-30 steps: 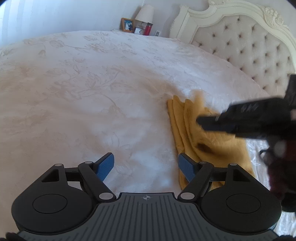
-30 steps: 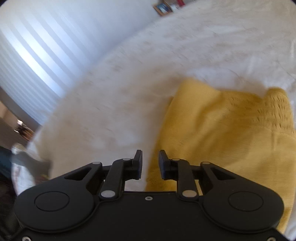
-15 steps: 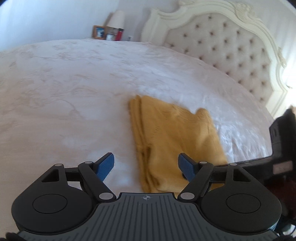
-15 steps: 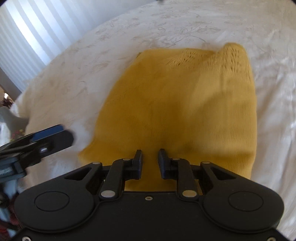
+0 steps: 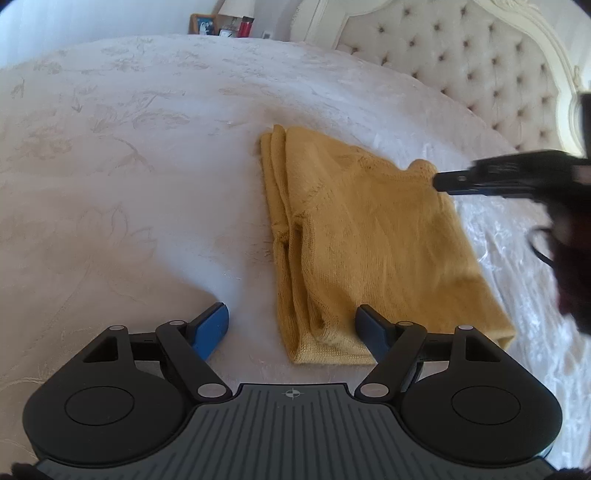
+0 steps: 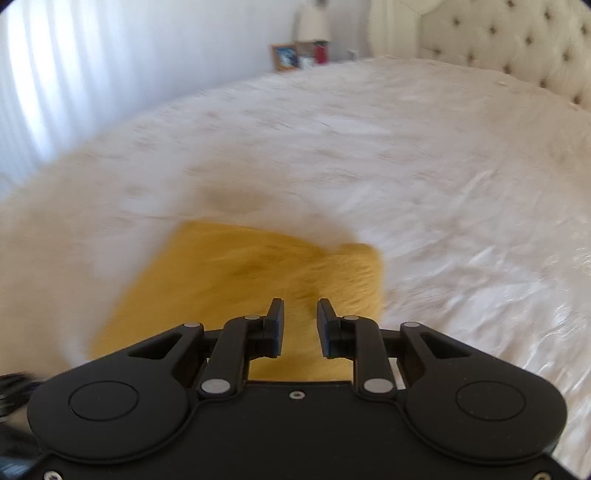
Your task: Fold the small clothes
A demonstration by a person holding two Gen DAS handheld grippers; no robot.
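A folded mustard-yellow knit garment lies flat on the white bedspread. My left gripper is open and empty, hovering at the garment's near edge, its blue-padded fingers straddling the near left corner. My right gripper holds nothing, its jaws a narrow gap apart, above the garment, which is blurred in the right wrist view. In the left wrist view the right gripper shows at the right, over the garment's far right corner.
A tufted cream headboard rises at the far right. A nightstand with a photo frame, lamp and red item stands beyond the bed. A white curtain hangs to the left in the right wrist view.
The left gripper stayed open and shifted so the garment's near edge lies between its fingers. The right gripper swung up and back over the garment's far right corner, jaws unchanged.
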